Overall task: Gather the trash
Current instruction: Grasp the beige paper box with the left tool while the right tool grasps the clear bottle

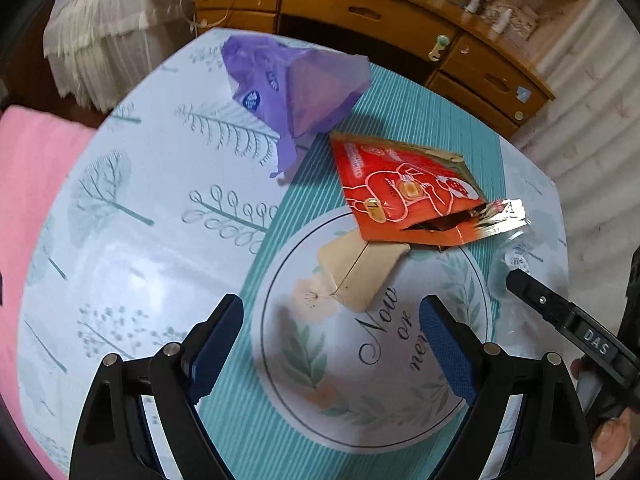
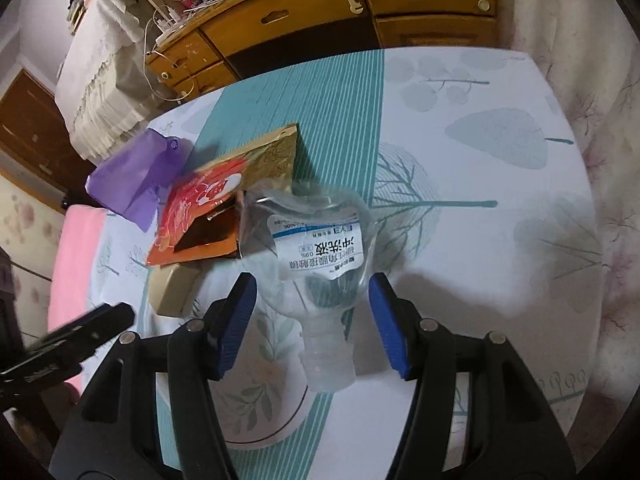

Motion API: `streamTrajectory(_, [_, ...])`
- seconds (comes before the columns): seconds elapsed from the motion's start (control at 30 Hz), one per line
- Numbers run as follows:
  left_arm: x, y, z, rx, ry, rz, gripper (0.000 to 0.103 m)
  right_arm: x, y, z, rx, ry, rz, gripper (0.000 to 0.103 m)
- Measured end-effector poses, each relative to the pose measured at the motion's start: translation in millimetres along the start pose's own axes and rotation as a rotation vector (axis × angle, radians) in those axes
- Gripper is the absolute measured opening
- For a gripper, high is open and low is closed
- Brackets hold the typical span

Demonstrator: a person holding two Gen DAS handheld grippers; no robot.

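Left edge: I see a pink cloth [image 1: 28, 184] beyond the table's [image 1: 132, 248] rim, with bare patterned tablecloth between it and my left gripper [image 1: 332, 328].
Left gripper: I have its jaws spread wide with nothing between them, over the printed round motif.
Purple bag [image 1: 296, 84]: it sits crumpled at the far side, well ahead of the left fingers.
Beige packet [image 1: 360, 272]: it lies just ahead of the left fingers, partly tucked under the orange snack pouch [image 1: 400, 188].
Pouch: torn open, foil lining showing, between the purple bag and the clear plastic bottle [image 2: 316, 256].
Bottle: on its side, neck toward me, label facing up; its body lies between my right gripper's [image 2: 312, 320] spread blue pads [image 2: 390, 328], whether touching I cannot tell.
View difference: only the right camera shows the whole bottle; the left camera catches just its edge beside the right gripper's finger.
Right edge: open tablecloth runs to the rim, with pale fabric beyond.
Far edge: a wooden dresser [image 1: 400, 12] stands behind the table.
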State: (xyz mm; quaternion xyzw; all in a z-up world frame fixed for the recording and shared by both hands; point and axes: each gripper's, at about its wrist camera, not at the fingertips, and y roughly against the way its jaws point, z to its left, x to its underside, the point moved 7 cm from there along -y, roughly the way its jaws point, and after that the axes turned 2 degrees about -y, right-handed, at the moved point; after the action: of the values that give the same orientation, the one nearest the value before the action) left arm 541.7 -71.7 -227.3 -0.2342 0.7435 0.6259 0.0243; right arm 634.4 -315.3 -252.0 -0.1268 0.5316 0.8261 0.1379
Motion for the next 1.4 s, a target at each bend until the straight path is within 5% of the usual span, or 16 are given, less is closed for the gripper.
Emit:
streamTrajectory(0.13, [-4.5, -6.7, -2.5, -0.001, 0.022, 0.0, 0.091, -5.9, 0.2, 1.2, -0.065, -0.045, 0.021, 0.067])
streamTrajectory(0.47, [-14.5, -29.1, -9.1, -0.055, 0.059, 0.034, 0.089, -7.7, -11.5, 14.3, 0.015, 0.069, 0.005, 0.067])
streamTrajectory(0.6, [-20.3, -33.7, -10.5, -0.05, 0.114, 0.037, 0.089, -3.0, -22.5, 15.6, 0.041, 0.08, 0.02, 0.058])
streamTrajectory(0.63, [-21.4, -35.0, -11.0, -0.05, 0.123, 0.038, 0.089, -1.5, -21.7, 16.7, 0.037, 0.085, 0.016, 0.037])
streamTrajectory(0.67, [-23.5, -36.5, -11.6, -0.052, 0.141, 0.039, 0.089, -0.9, -23.7, 18.5, 0.023, 0.083, 0.03, 0.031])
streamTrajectory(1.4, [-41.5, -75.7, -35.8, -0.205, 0.232, 0.113, 0.088, -11.4, -13.7, 18.2, 0.018, 0.096, -0.024, 0.031])
